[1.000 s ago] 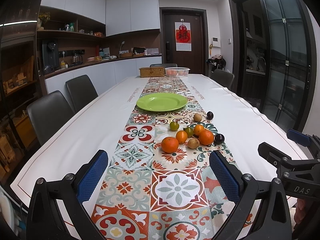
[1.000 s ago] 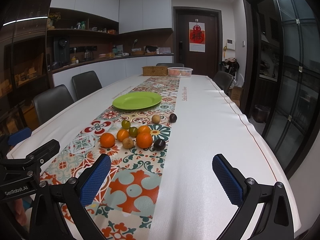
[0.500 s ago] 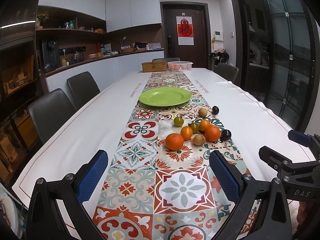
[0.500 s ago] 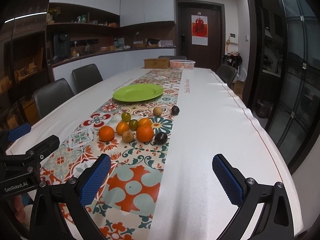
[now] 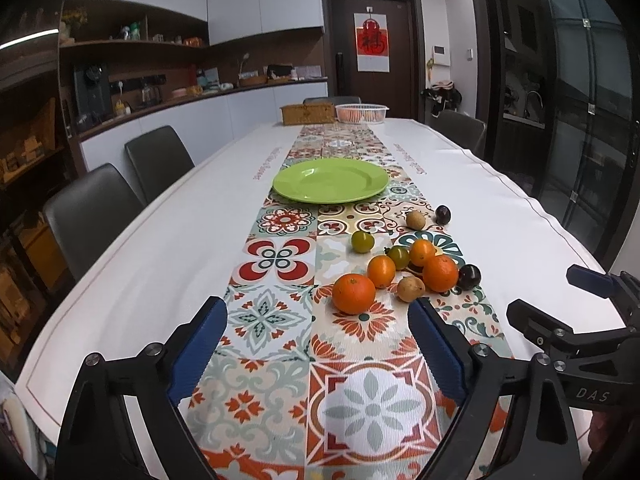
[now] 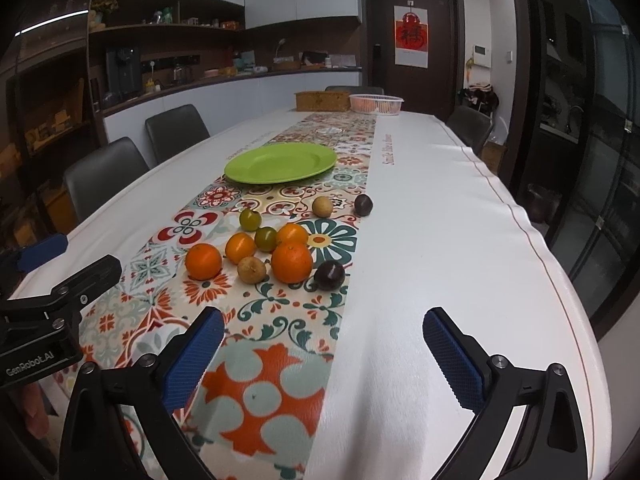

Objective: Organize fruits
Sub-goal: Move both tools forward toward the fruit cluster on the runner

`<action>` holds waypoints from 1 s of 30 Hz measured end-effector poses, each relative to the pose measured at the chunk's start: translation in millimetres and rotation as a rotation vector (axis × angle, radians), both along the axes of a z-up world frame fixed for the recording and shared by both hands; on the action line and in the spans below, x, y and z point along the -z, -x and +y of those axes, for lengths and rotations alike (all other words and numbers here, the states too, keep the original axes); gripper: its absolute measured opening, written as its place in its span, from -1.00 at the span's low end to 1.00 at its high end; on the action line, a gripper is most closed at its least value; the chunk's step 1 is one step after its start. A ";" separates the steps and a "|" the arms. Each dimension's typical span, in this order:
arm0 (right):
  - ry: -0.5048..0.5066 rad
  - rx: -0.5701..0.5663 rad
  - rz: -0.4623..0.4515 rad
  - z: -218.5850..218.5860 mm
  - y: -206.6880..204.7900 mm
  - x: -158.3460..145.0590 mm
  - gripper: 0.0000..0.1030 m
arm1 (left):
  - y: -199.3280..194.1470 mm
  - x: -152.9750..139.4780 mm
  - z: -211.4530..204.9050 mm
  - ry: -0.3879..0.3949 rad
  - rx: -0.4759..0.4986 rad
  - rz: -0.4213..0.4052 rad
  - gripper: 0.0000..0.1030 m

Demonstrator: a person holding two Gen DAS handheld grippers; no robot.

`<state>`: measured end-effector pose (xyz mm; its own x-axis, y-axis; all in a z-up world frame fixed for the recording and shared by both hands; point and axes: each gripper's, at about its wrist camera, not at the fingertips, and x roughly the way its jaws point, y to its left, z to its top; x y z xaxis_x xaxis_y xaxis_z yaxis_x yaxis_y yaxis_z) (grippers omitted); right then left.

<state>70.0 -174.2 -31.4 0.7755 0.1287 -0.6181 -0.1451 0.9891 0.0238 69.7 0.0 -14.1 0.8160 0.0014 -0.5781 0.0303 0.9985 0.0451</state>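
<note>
Several fruits lie on the patterned table runner: oranges (image 5: 353,293) (image 6: 291,261), green fruits (image 5: 362,241) (image 6: 250,219), brown fruits (image 5: 410,288) (image 6: 251,270) and dark plums (image 5: 469,277) (image 6: 329,275). An empty green plate (image 5: 330,180) (image 6: 281,163) sits beyond them. My left gripper (image 5: 318,348) is open and empty, just short of the nearest orange. My right gripper (image 6: 323,354) is open and empty, short of the fruits and to their right. Each gripper shows at the edge of the other's view.
The long table has a white cloth (image 6: 440,240). A wicker box (image 5: 307,113) and a white basket (image 5: 361,113) stand at its far end. Dark chairs (image 5: 90,216) line the left side and one (image 6: 469,125) stands at the far right.
Both grippers have moved forward toward the fruits, which now look larger and closer. Both stay open and empty.
</note>
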 end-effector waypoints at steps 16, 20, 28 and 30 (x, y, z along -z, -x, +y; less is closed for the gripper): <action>-0.013 -0.005 0.156 3.5 -65.8 27.6 0.61 | -66.4 38.6 3.4 0.057 0.023 0.181 0.59; -0.014 0.006 0.192 2.9 -75.6 36.8 0.48 | -75.3 45.6 1.3 0.060 0.036 0.216 0.51; -0.009 0.006 0.245 0.5 -92.4 47.3 0.25 | -90.3 57.1 -2.9 0.058 0.074 0.274 0.39; -0.011 0.006 0.257 0.2 -95.4 49.3 0.18 | -92.6 59.1 -2.9 0.062 0.079 0.286 0.36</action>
